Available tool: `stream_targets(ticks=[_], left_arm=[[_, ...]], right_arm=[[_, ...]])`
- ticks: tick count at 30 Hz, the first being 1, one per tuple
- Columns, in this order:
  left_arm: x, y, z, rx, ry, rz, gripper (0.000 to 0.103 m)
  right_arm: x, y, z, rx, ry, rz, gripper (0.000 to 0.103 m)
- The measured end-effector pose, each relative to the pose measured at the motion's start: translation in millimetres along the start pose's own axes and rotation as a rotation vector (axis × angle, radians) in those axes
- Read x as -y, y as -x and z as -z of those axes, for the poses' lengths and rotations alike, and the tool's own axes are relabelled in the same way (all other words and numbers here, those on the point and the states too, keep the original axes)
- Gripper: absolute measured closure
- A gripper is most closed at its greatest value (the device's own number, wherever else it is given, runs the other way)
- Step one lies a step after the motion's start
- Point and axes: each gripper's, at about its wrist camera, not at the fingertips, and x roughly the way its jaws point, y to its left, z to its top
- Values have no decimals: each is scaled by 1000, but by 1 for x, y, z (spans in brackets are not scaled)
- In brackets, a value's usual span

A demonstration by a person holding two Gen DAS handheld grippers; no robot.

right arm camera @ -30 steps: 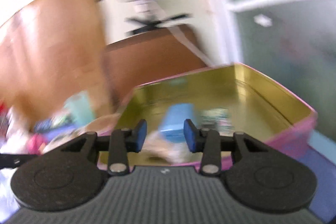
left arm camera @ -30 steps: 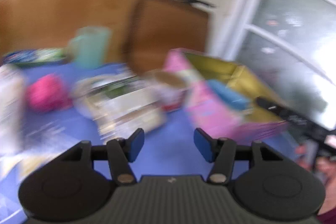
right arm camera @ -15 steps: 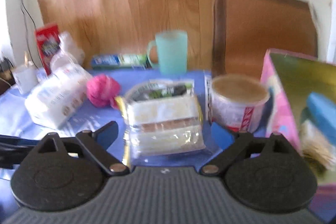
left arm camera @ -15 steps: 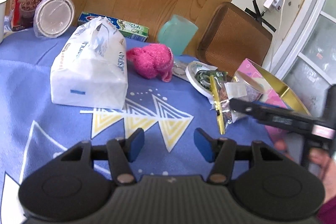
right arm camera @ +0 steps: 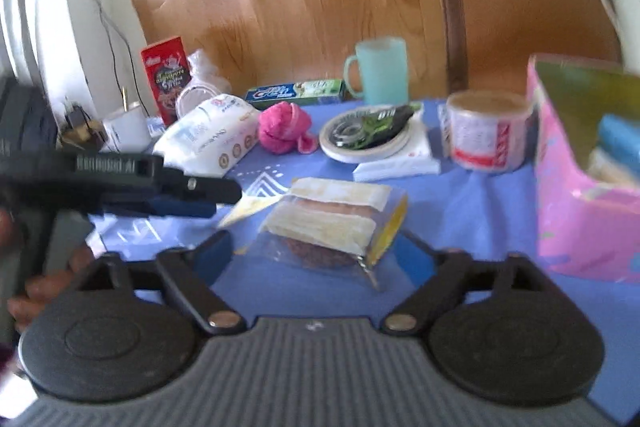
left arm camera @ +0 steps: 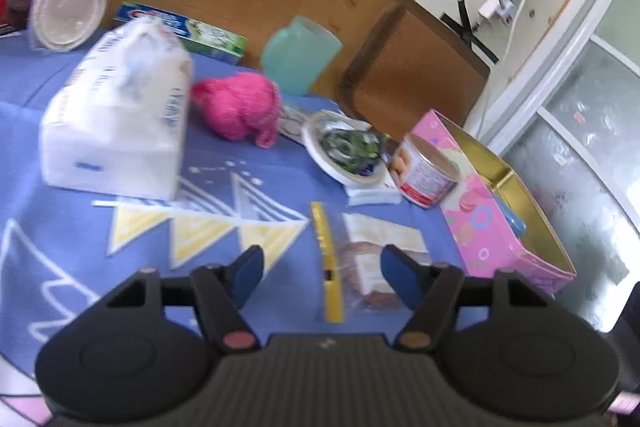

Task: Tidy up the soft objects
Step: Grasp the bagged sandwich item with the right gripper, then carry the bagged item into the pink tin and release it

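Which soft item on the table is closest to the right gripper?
The clear sandwich bag, lying just ahead of the open right gripper. The pink cloth ball and white tissue pack sit much farther back.

Left claw (left arm camera: pixel 322 273) has opened wider — sandwich bag (left arm camera: pixel 374 263) now beneath it.

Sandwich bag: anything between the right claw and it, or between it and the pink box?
Nothing visible blocks the right claw: it is open with the sandwich bag lying straight ahead. Only bare blue tablecloth lies between bag and pink box. The can sits further back, beside the box.
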Motion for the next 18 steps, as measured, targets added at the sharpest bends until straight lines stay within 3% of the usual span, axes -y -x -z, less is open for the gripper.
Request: stream_targets(ticks=[5,7,8,11,18], left_arm=[[26,-32,-13,-59,-58,-24,34],[31,-48,-12,-107,-75,-27,48],[29,-54,-9,-116,-60,-1,48],[31,-51,-4,-90,-33,38,53],[70,-27,-5,-39,-95,81,54]], right_arm=[[2,-38,-9,-72,57,58,9],[6,-52,-11,-101,47,37,12],[7,-54,-10,-97,46,30,14],[0,-47,-4,-56,70,29,30],[-4,-1,0,85,62,92,31]])
